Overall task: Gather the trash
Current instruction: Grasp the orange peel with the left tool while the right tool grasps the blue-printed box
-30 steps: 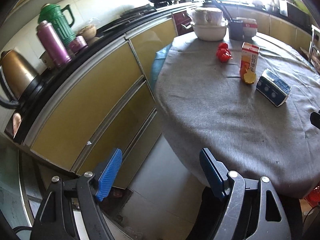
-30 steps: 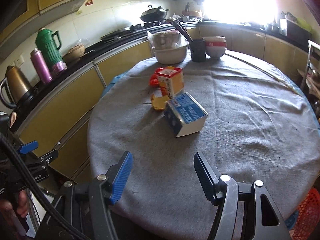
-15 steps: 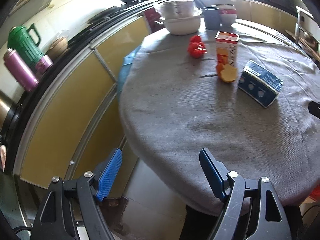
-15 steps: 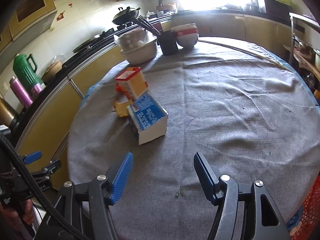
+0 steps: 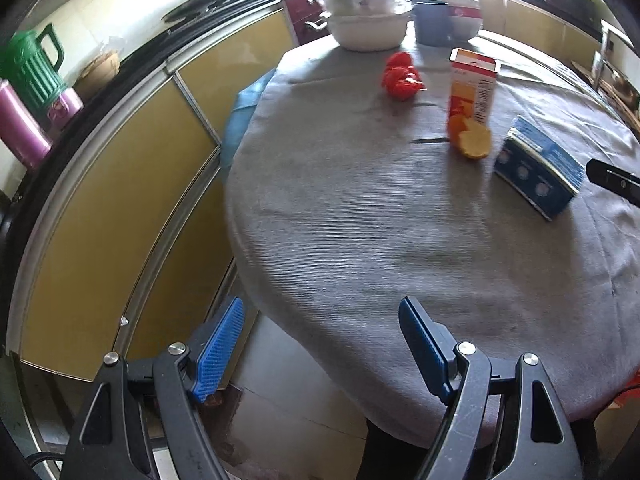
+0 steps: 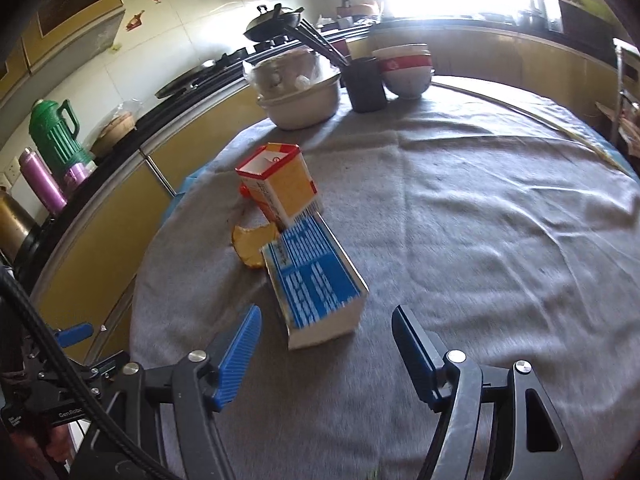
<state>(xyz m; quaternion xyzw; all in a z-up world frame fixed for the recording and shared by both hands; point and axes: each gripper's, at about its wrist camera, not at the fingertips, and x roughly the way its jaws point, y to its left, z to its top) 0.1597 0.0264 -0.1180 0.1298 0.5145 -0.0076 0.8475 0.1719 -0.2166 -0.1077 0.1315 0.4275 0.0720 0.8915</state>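
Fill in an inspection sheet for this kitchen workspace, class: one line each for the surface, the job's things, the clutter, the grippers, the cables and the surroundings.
Surface: round table under a wrinkled grey cloth.
Job's things: blue carton lying on its side; orange carton upright behind it; orange peel beside both; red wrapper further back.
Clutter: white basin, dark cup and stacked bowls at the far edge.
Grippers: right gripper empty, jaws opening, just short of the blue carton; left gripper open, empty, over the table's near edge.
Cables: black cable beside the left gripper.
Surroundings: yellow cabinets; green jug, purple flask and wok on the counter.
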